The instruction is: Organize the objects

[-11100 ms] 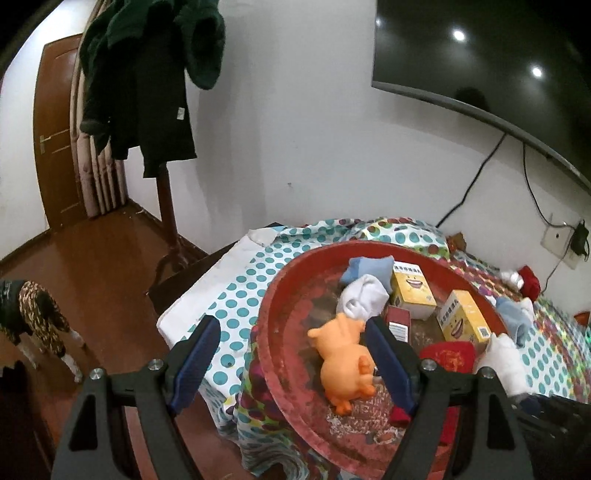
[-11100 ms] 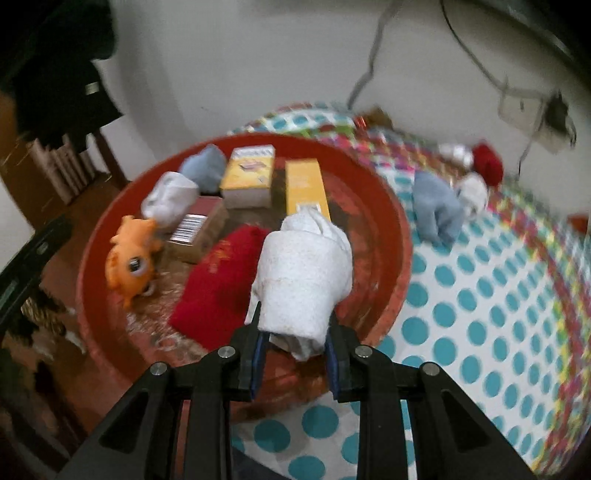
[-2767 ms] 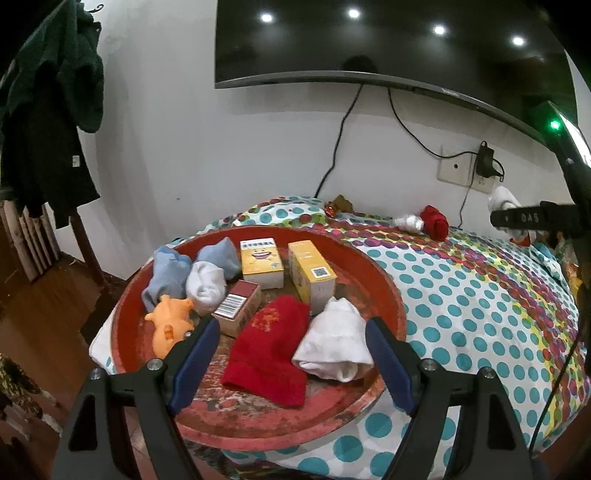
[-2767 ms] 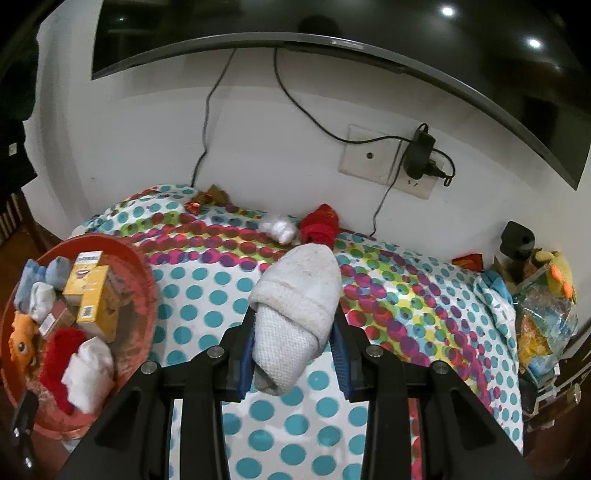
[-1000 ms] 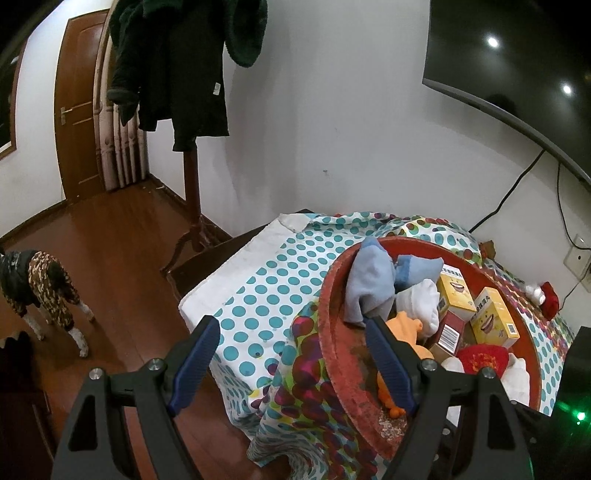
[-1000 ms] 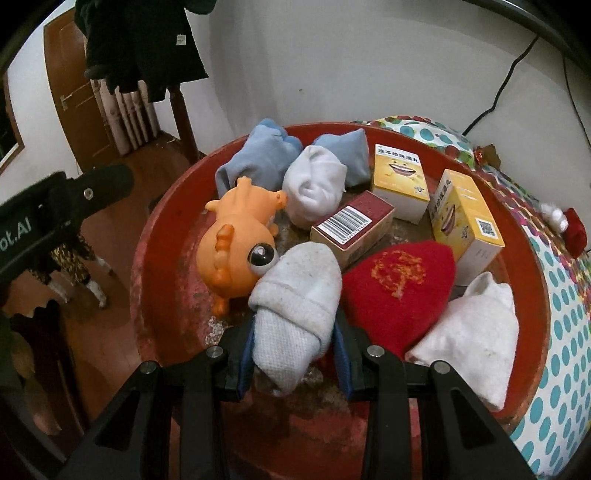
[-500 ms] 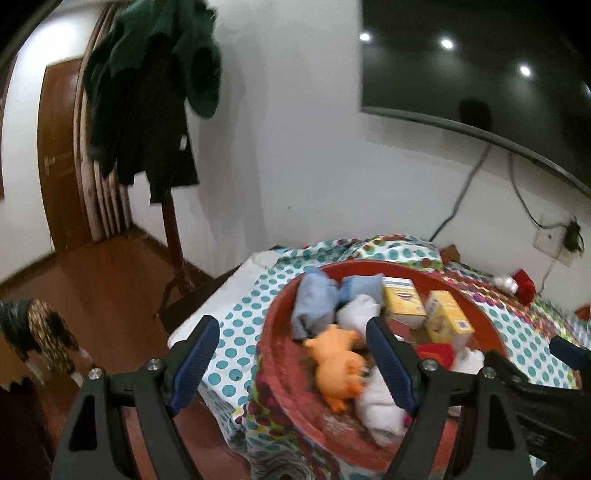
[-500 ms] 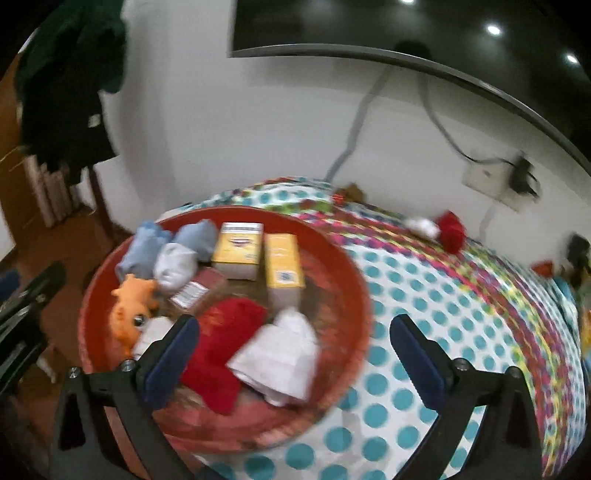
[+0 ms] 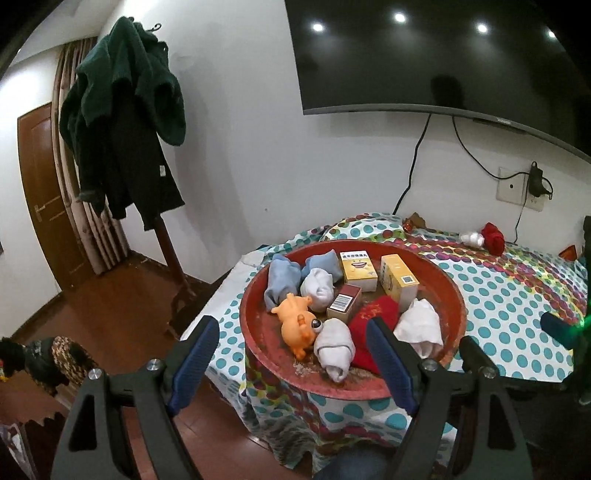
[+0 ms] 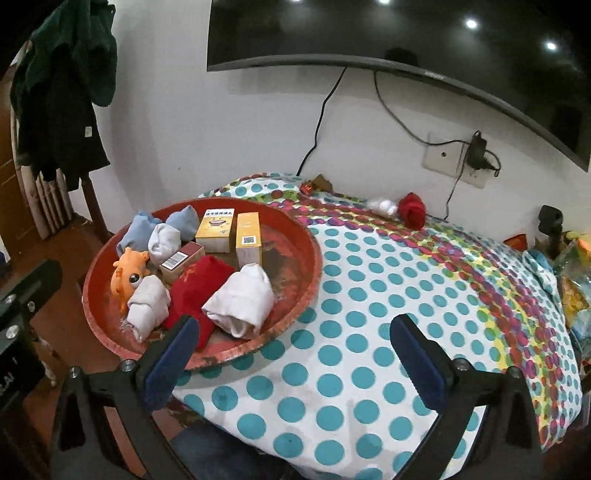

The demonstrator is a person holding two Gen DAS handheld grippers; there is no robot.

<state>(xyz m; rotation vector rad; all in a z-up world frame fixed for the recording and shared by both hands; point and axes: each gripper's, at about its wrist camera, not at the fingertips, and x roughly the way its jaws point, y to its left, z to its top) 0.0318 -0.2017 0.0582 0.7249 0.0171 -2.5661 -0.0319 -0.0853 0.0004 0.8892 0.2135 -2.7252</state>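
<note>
A round red tray (image 9: 452,295) (image 10: 314,266) sits on the left end of the polka-dot table. It holds several rolled socks, an orange toy (image 9: 299,325) (image 10: 129,275), two yellow boxes (image 9: 399,280) (image 10: 249,240) and a small red box (image 10: 181,258). A grey-white sock roll (image 9: 334,349) (image 10: 147,306) lies at the tray's near edge beside the toy. A red sock (image 10: 412,208) and a white one (image 10: 384,206) lie at the table's far edge. My left gripper (image 9: 291,365) and right gripper (image 10: 291,362) are open and empty, held back from the tray.
A coat stand with dark green clothes (image 9: 125,122) stands left of the table, with a wooden door (image 9: 48,199) behind. A wall TV (image 10: 369,33) hangs above, with cables and a socket (image 10: 454,158). Bags and clutter (image 10: 569,280) crowd the table's right end.
The right gripper has let go of the grey-white sock roll, which now lies in the tray by the orange toy. Both grippers have pulled back and up from the tray.
</note>
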